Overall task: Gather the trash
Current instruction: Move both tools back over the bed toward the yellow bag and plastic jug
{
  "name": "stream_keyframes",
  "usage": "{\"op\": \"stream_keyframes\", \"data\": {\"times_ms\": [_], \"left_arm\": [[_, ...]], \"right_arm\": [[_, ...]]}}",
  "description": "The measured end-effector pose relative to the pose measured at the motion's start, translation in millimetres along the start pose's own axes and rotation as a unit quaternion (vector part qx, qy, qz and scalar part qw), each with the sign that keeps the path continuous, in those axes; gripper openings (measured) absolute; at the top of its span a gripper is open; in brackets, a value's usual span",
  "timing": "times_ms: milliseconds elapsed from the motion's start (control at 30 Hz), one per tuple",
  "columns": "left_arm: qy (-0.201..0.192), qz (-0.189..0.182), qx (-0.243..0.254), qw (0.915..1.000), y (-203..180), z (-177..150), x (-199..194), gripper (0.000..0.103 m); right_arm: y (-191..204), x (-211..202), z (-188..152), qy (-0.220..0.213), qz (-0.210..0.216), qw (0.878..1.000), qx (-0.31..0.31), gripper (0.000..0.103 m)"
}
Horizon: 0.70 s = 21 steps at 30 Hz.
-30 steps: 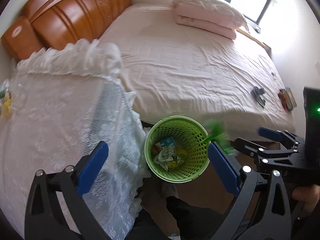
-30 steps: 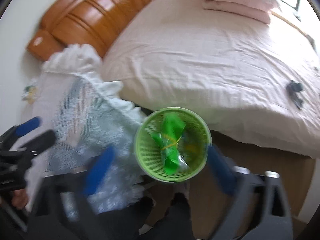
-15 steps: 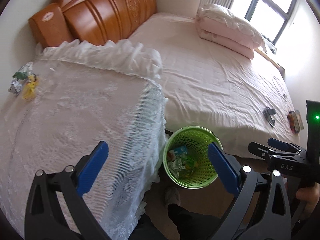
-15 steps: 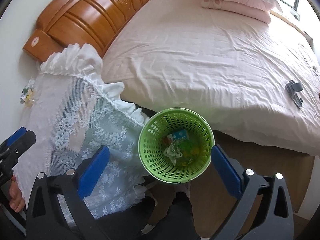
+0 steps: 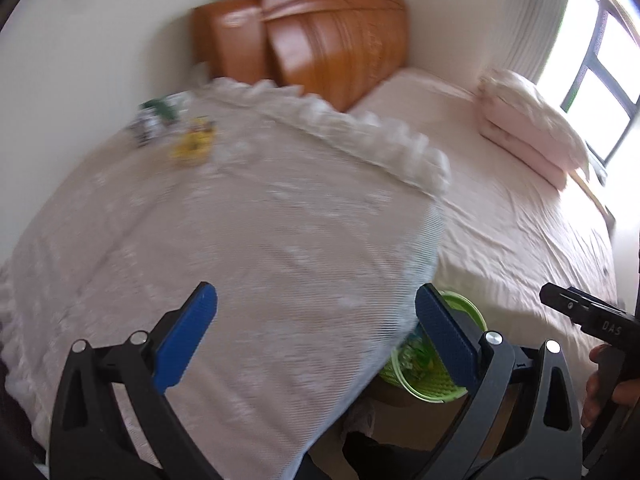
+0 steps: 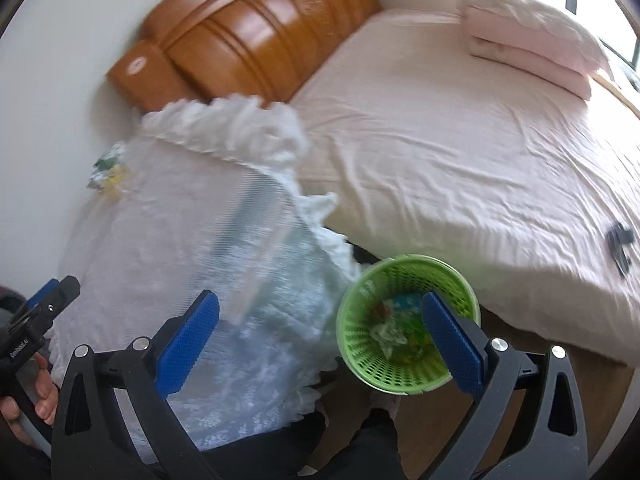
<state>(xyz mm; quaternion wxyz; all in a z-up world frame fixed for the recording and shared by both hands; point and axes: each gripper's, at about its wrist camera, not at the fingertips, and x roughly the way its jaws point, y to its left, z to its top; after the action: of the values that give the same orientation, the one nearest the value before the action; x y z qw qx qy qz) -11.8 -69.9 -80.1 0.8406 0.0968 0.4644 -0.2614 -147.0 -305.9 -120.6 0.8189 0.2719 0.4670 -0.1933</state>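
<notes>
With several scraps already in the bin point(image 6: 406, 326), we hold both sets of jaws apart and empty, wrappers point(image 5: 176, 132) left on the tabletop point(image 5: 248, 240) beyond it.

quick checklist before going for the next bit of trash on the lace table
1. Left gripper empty, fingers wide apart: ok.
2. Right gripper empty, fingers wide apart: ok.
3. Trash left to collect: ok, a yellow wrapper and a green and silver wrapper lie at the far corner of the lace-covered table, near the wall.
4. Path over the lace cloth to them: ok, nothing stands in the way.
5. Green basket upright on the floor between table and bed, holding earlier trash: ok.
6. Exact shape and edges of the wrappers for a grip: cannot tell, both views are blurred.
</notes>
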Motion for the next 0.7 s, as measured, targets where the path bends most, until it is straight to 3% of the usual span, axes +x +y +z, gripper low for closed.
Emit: {"op": "stream_keyframes", "data": {"times_ms": [433,700], "left_arm": [[-0.006,0.043,-0.094,0.9946,74,-17,-8,0.095],[-0.008,0.059,-0.098,0.9934,109,-1,5,0.095]], "right_arm": [[88,36,11,0.033,0.045,0.994,-0.088,0.1],[148,58,32,0.021,0.049,0.992,-0.116,0.1]]}}
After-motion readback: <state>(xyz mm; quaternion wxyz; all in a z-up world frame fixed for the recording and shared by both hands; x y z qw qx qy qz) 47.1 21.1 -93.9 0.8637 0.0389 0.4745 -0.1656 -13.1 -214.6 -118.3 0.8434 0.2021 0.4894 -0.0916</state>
